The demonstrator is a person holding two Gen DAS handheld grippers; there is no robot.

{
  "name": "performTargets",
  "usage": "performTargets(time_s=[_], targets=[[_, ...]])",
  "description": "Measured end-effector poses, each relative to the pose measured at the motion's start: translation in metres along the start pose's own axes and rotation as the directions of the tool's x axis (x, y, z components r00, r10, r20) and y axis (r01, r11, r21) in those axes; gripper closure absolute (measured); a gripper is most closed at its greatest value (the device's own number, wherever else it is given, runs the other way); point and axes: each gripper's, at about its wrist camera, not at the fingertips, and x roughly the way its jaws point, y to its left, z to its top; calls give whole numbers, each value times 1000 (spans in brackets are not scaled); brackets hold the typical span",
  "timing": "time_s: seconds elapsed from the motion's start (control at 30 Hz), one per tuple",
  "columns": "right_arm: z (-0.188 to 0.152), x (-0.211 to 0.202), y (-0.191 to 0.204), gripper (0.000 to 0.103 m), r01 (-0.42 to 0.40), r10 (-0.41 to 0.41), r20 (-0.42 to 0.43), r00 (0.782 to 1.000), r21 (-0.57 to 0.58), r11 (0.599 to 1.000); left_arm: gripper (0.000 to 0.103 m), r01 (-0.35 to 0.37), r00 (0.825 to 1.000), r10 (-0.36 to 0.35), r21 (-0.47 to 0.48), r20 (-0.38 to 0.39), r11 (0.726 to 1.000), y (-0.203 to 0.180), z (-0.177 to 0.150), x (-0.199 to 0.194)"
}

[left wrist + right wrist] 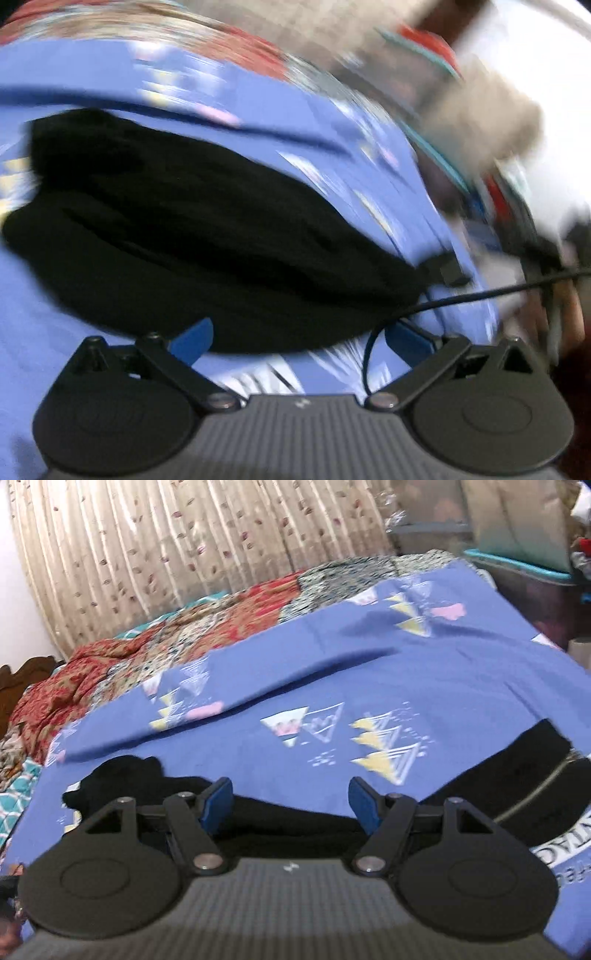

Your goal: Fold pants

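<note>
Blue bedsheet (295, 672) with triangle motifs in yellow, white and pink — spread over the bed, one long crease running across its middle. At its far edge a patchwork quilt (155, 642) in red and floral prints, rumpled, with a teal patterned section at the left. Behind the bed, a cream curtain (184, 546) with small leaf print hangs in pleats. Dark carved wooden headboard (22, 679) at far left. Storage bins with a teal lid (517, 565) stand beyond the bed's right corner. Left wrist view heavily blurred — a thin black cable (480, 293) crosses the sheet there.
</note>
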Motion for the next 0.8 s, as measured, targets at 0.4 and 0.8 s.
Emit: performTargets(time_s=[0.4,0.8], targets=[[-26,-15,-16,31,-89,89,16,996,12,996,1,164,985,-168,100,40,981,-48,-65,-92],[-33,-14,-36,32,-123,123,4,992,109,986,1,-108,951,243,-533,190,839,85,-41,-104]])
